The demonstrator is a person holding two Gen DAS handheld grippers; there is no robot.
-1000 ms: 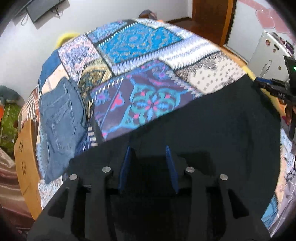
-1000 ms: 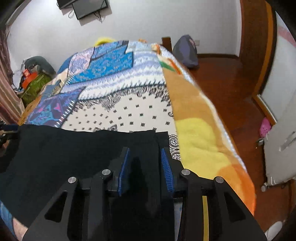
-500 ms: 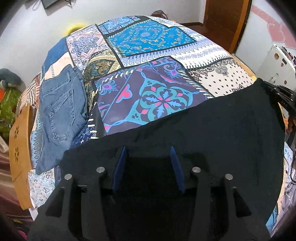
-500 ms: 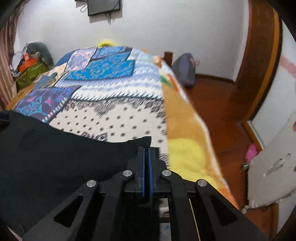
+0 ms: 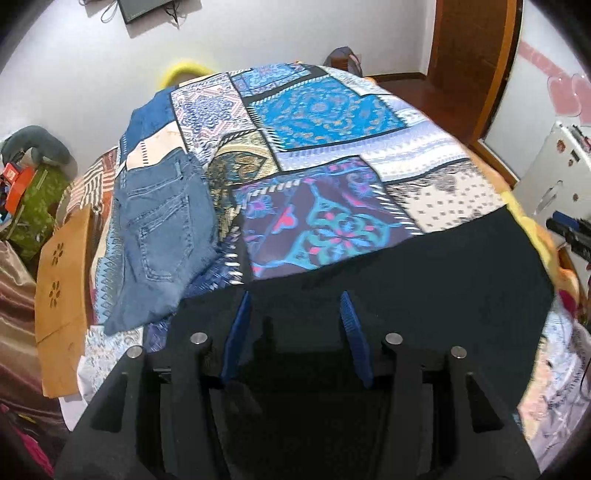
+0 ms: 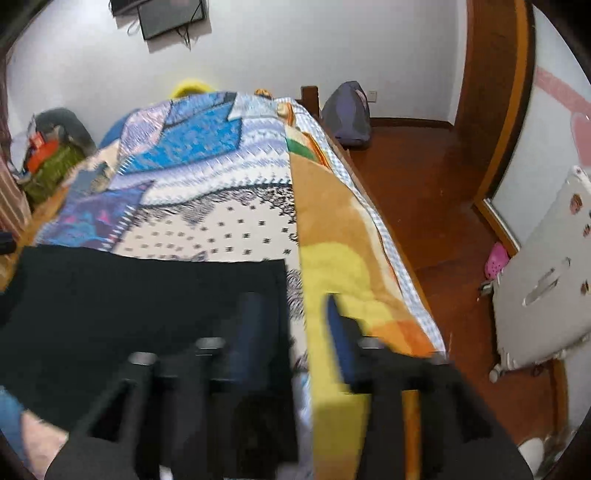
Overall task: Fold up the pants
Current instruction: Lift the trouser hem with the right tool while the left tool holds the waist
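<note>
On the patchwork bed cover (image 5: 321, 110), the black cloth pants (image 5: 424, 295) are laid flat at the near edge. Both the left gripper (image 5: 293, 328) and the right gripper (image 6: 291, 332) are opening, and nothing is pinched. Folded blue jeans (image 5: 159, 229) are seen nearby. A loose fold could be undone if the cloth gets bumped.

White plastered walls (image 6: 258, 44); black flat screen (image 6: 173, 16) mounted high, cables dangling. Reddish-brown polished wood floor (image 6: 436, 206); dark wooden door frame (image 6: 491, 110) at right. Bed under multicoloured patchwork cover (image 5: 317, 110); orange-yellow blanket (image 6: 332, 236) along its floor-side edge. White appliance (image 6: 546, 280) near the door frame.
</note>
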